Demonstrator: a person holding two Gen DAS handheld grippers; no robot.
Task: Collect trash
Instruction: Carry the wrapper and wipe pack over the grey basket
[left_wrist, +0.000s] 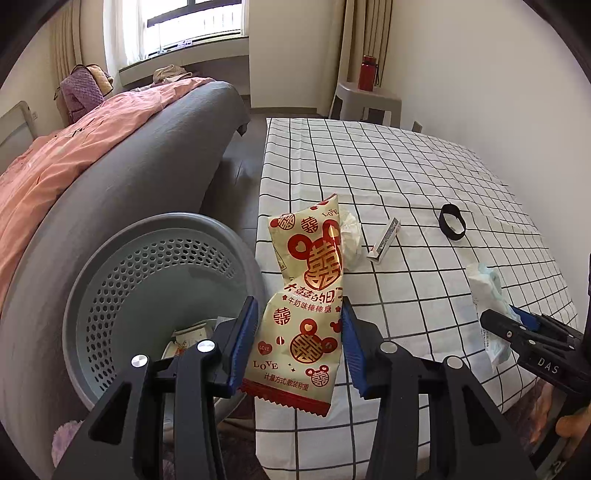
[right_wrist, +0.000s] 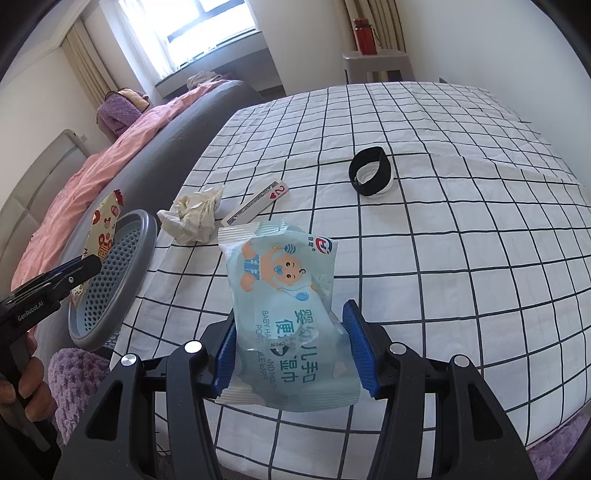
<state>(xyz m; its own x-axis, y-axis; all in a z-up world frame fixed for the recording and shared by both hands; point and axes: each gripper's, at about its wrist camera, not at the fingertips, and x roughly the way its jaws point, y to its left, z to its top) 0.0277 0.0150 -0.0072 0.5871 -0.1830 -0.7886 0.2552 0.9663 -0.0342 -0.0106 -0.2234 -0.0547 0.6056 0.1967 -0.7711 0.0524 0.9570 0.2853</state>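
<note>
The left claw (left_wrist: 299, 332) pinches a candy wrapper (left_wrist: 306, 306) just beside the grey basket (left_wrist: 122, 280); the right claw (right_wrist: 290, 347) pinches a wipes packet (right_wrist: 284, 295) above the table (right_wrist: 461, 258), farther from the basket. Best practice: carry each squarely over the rim before letting go.

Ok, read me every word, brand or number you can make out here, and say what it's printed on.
"LOVE": candy bag; its Chinese lines too uncertain to quote.
"BABY", "OPEN": wipes pack; the rest is covered or creased.
"2" with a heart: playing card.
"DAS": right gripper.
"GenRobot.AI": left gripper.
</note>
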